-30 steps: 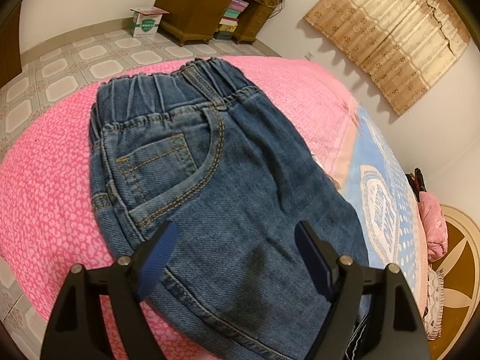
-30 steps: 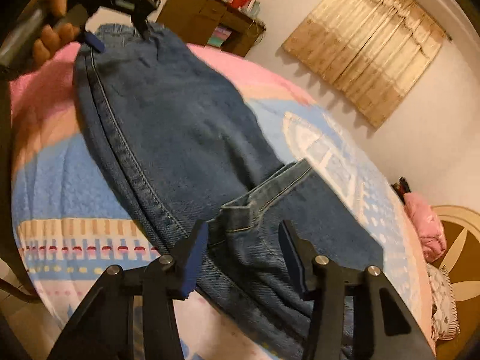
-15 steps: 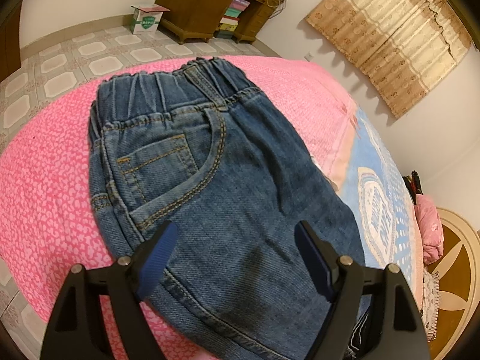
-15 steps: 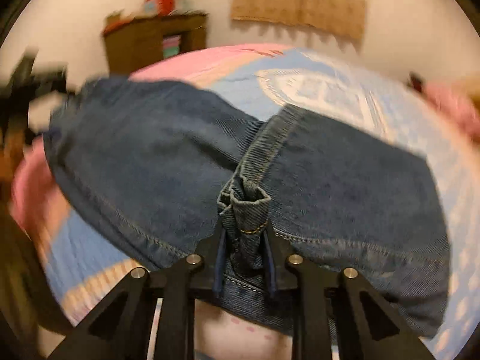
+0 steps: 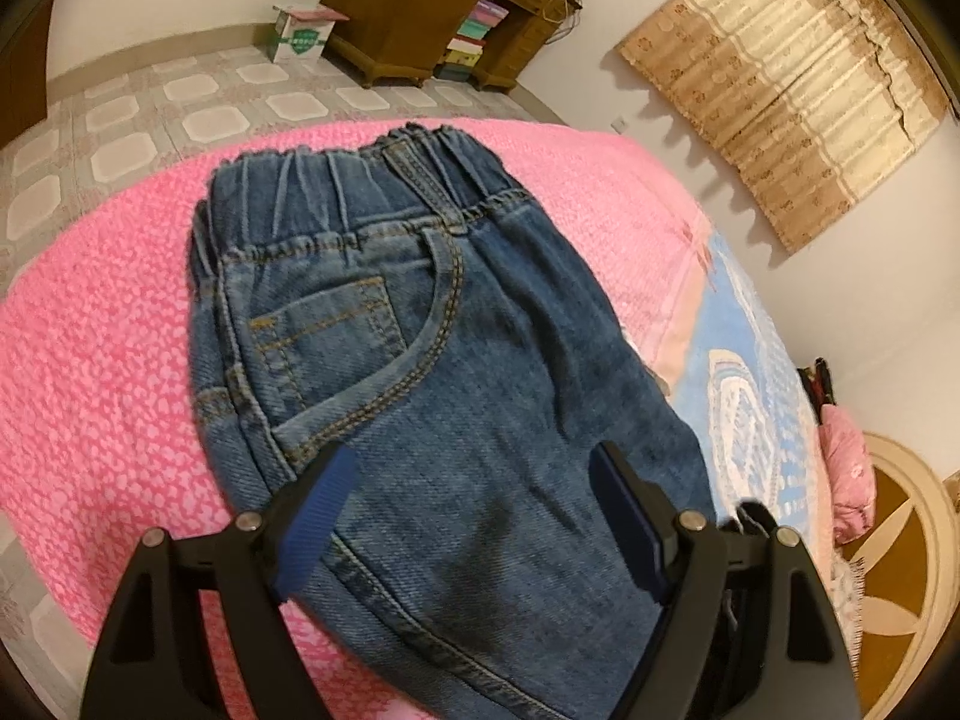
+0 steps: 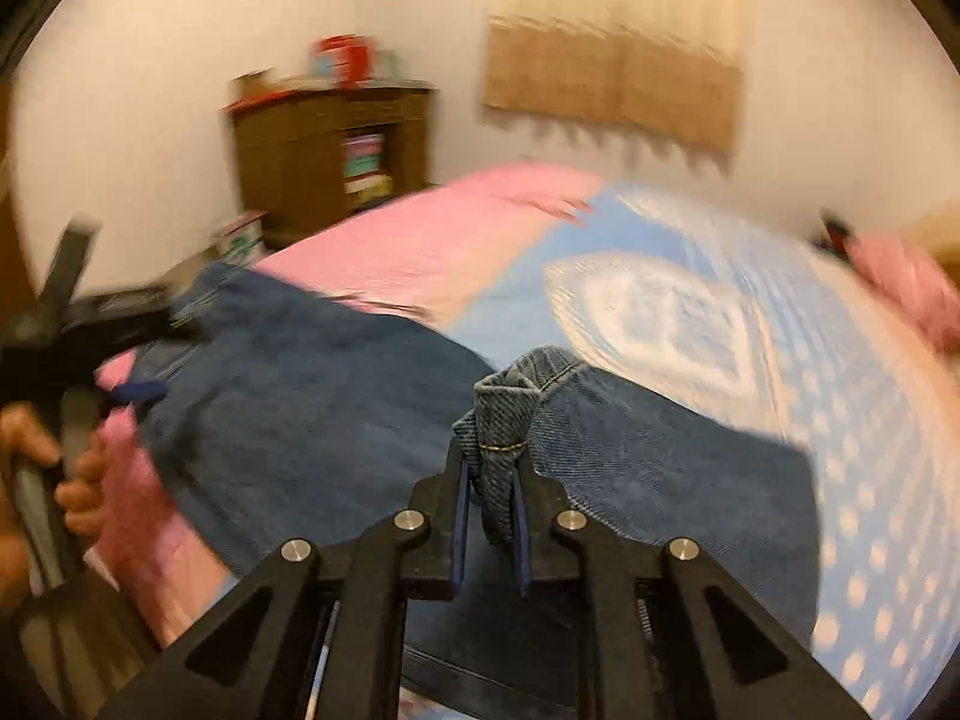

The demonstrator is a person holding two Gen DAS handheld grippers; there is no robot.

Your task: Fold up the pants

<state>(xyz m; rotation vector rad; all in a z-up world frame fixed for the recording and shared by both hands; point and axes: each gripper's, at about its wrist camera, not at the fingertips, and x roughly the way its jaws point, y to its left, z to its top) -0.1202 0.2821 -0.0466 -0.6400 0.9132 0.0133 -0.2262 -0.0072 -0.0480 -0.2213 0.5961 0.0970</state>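
Note:
Blue denim pants (image 5: 456, 396) lie on the bed, elastic waistband toward the far edge, front pocket up. My left gripper (image 5: 474, 510) is open and hovers over the thigh part, touching nothing. In the right wrist view the pants (image 6: 312, 420) stretch left across the bed. My right gripper (image 6: 492, 516) is shut on a bunched hem of a pant leg (image 6: 510, 408) and holds it lifted above the bed. The left gripper (image 6: 120, 360) shows at the left edge of that view, held by a hand.
The bed has a pink cover (image 5: 90, 360) and a blue patterned blanket (image 6: 690, 312). A wooden cabinet (image 5: 420, 6) and a white box (image 5: 300, 39) stand on the tiled floor. A pink pillow (image 5: 846, 480) lies at the far right. A curtain (image 5: 792, 78) hangs on the wall.
My right gripper shut on the pant leg hem, then lifted it and swung, blurring its view. My left gripper stayed open over the pants, shifting only slightly.

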